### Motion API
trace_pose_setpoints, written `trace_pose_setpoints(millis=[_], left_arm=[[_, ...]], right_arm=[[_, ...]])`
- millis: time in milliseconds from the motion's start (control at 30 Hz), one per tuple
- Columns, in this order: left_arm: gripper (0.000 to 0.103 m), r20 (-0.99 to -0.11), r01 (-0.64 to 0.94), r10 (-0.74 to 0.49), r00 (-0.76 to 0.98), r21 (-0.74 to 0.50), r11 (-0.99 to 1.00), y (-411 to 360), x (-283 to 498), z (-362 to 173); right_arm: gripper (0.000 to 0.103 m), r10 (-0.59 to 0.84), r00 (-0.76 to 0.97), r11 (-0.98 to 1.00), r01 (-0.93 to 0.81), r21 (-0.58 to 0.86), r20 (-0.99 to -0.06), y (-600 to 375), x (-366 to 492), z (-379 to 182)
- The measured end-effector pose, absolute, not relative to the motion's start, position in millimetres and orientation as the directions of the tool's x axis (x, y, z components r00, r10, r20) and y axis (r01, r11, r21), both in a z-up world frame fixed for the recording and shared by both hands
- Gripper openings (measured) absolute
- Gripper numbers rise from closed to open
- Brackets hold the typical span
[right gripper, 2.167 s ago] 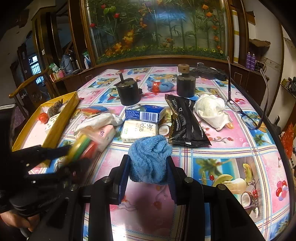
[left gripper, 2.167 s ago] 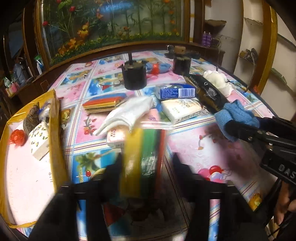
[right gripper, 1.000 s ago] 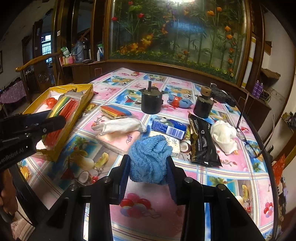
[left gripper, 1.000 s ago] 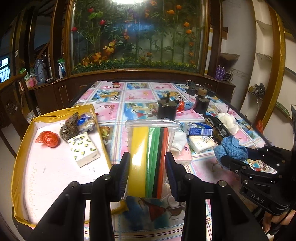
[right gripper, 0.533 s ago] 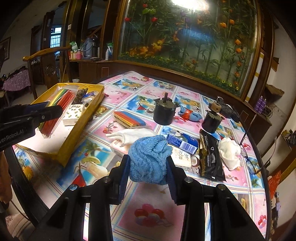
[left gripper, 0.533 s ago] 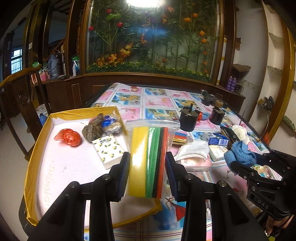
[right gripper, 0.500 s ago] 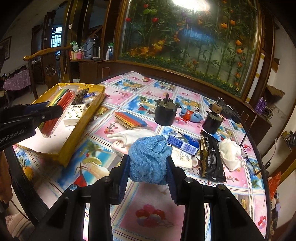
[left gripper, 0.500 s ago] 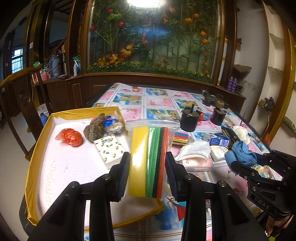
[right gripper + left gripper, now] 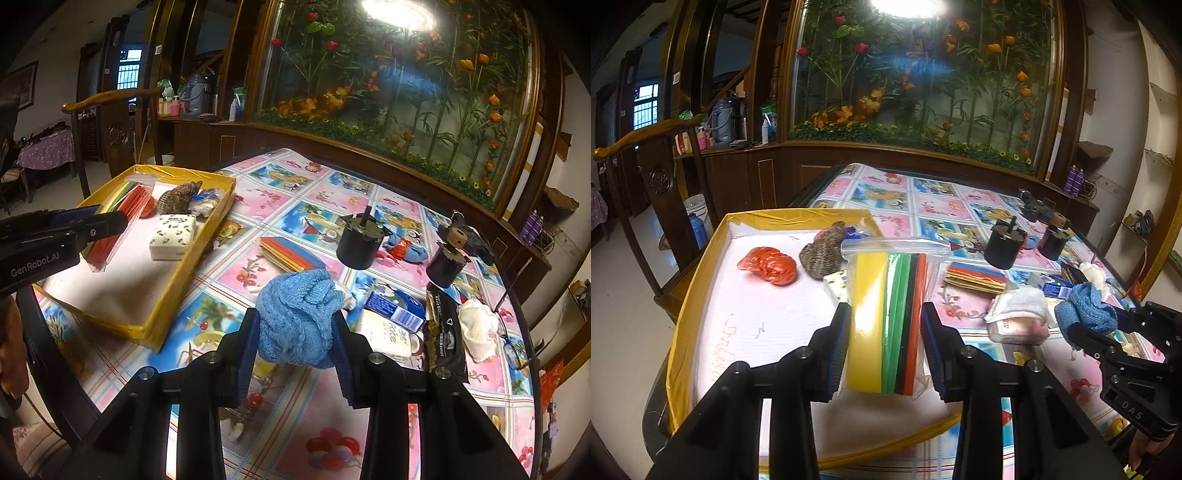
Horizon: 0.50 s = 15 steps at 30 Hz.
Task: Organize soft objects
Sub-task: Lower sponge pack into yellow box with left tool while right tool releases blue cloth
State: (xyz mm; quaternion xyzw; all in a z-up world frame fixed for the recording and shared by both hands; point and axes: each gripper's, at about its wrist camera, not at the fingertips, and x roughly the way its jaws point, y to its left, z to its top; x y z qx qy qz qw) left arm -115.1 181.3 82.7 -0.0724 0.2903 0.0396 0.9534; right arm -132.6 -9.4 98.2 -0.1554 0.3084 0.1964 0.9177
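My left gripper is shut on a clear zip bag of yellow, green, black and red foam sheets, held over the near right part of the yellow-rimmed tray. In the tray lie a red crumpled bag, a brown knitted pouch and a lemon-print tissue pack. My right gripper is shut on a blue knitted cloth, above the flowered tablecloth to the right of the tray. In the right wrist view the left gripper with the bag shows at the left edge.
On the table lie a striped stack of sheets, a white cloth on a pink pack, two black motors, a blue box, a black packet, a white bundle and glasses. A wooden chair stands left of the tray.
Both grippers have shifted left with their loads. The bag of sheets now hangs over the tray instead of beside it, and the blue cloth is nearer the tray.
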Motion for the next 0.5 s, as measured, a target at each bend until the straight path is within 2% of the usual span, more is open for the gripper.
trace_pose_setpoints(millis=[200,500], left_arm=[[0.037,-0.574,-0.2,0.099,0.813,-0.115,0.973,214.5,-117.7,78.3],[0.037,-0.662,-0.313,0.145,0.735,-0.143,0.939,266.4,-109.5,58.9]], right_arm=[[0.041,0.413,0.646,0.833,-0.552,-0.019,-0.642,9.2,-126.9,105.6],[0.041,0.547,0.502,0.731,-0.676,0.091,-0.67,69.6,-121.9,95.0]])
